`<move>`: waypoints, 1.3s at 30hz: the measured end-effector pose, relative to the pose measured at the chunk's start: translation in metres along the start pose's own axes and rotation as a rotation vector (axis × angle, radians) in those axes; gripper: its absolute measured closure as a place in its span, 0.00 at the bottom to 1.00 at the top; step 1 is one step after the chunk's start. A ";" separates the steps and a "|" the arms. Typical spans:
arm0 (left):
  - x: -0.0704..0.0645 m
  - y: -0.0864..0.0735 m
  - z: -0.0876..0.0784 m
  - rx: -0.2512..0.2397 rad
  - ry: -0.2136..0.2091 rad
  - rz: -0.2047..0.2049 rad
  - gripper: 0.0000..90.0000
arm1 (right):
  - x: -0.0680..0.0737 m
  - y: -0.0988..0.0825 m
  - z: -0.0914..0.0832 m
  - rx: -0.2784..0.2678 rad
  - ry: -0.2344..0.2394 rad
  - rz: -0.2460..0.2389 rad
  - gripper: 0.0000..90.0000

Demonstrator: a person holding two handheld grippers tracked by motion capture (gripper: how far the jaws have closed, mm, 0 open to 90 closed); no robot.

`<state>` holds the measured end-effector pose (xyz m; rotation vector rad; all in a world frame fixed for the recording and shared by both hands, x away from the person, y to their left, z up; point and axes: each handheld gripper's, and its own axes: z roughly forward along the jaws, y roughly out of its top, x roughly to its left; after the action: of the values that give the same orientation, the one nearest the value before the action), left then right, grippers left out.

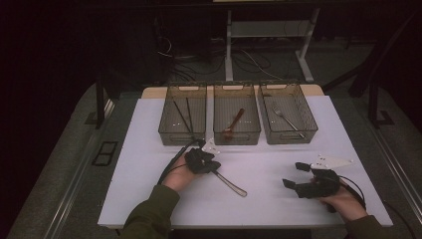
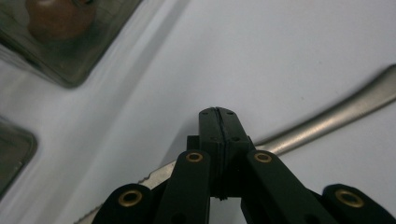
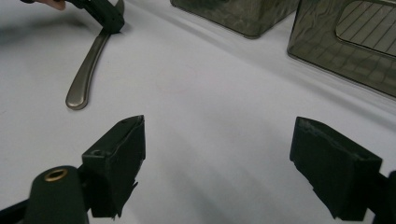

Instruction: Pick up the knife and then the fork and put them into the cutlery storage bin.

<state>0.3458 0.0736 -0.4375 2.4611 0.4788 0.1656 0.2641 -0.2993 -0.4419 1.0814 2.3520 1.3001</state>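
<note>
The left gripper [image 1: 211, 168] is clamped on a metal knife [image 1: 231, 183] lying on the white table [image 1: 149, 164], just in front of three bins. The right gripper [image 1: 294, 175] rests apart, jaws wide, holding nothing.

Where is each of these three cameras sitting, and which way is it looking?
High view: above the person's side, facing forward and down on the table; forearms and both hand-held grippers show.
Left gripper view: on the left hand-held gripper, facing the knife.
Right gripper view: on the right hand-held gripper, facing across the table.
All three share the knife.
</note>
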 end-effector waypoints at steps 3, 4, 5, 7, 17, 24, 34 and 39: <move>-0.003 -0.005 -0.005 0.012 -0.010 0.006 0.99 | -0.001 0.000 -0.001 -0.001 0.000 -0.001 0.19; -0.003 -0.007 -0.007 0.016 -0.011 0.018 0.99 | -0.001 0.000 -0.001 -0.001 -0.001 -0.003 0.19; -0.005 -0.009 -0.009 0.016 -0.015 0.016 0.99 | -0.001 -0.001 -0.001 -0.001 -0.001 -0.003 0.19; -0.009 -0.014 -0.013 0.015 -0.021 0.011 0.99 | -0.001 -0.001 -0.001 0.002 -0.004 -0.006 0.19; -0.025 -0.034 -0.028 0.011 -0.075 0.017 0.99 | 0.000 -0.001 0.001 0.012 -0.009 -0.022 0.19; -0.034 -0.045 -0.036 -0.009 -0.118 0.012 0.99 | 0.000 -0.001 0.001 0.015 -0.011 -0.023 0.19; -0.035 -0.045 -0.047 -0.150 -0.138 -0.004 0.76 | 0.001 -0.001 0.001 0.016 -0.011 -0.029 0.19; -0.045 -0.039 -0.039 -0.158 -0.204 0.040 0.72 | 0.001 -0.001 0.002 0.020 -0.008 -0.030 0.19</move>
<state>0.2833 0.1069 -0.4302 2.3029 0.3152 -0.0312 0.2642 -0.2980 -0.4435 1.0509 2.3708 1.2618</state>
